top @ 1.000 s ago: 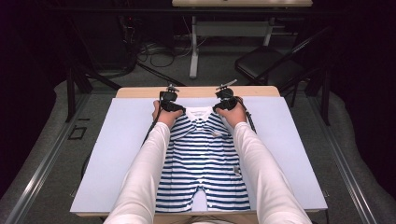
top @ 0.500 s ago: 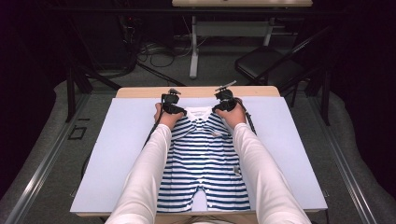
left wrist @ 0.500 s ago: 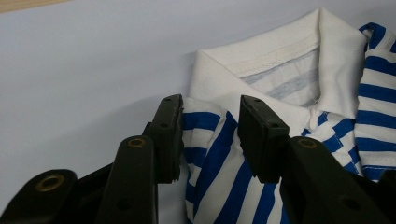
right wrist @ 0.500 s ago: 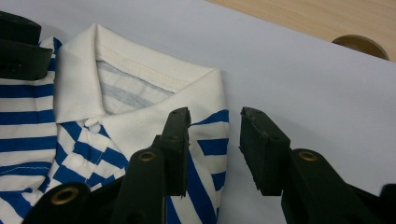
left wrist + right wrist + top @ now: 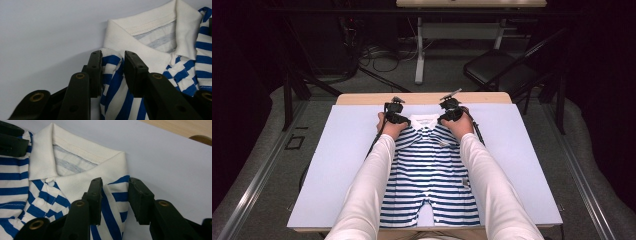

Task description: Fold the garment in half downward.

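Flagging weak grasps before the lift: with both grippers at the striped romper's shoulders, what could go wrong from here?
1. The left gripper has just been closing on a bunched fold of the blue-and-white striped cotton romper; it may catch only the top layer.
2. The right gripper straddles the shoulder edge with a gap at one pad; fabric could slip out.
3. Uneven grips might skew the white collar.

Dark room, grey floor (image 5: 267, 165), black chair (image 5: 499, 75), cables (image 5: 377, 52), pale table frame (image 5: 419, 55) beyond

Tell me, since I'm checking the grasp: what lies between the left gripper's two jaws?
A bunched fold of the striped romper's shoulder fabric, just beside its white collar, sits between the left gripper's closing jaws, seen in the left gripper view.
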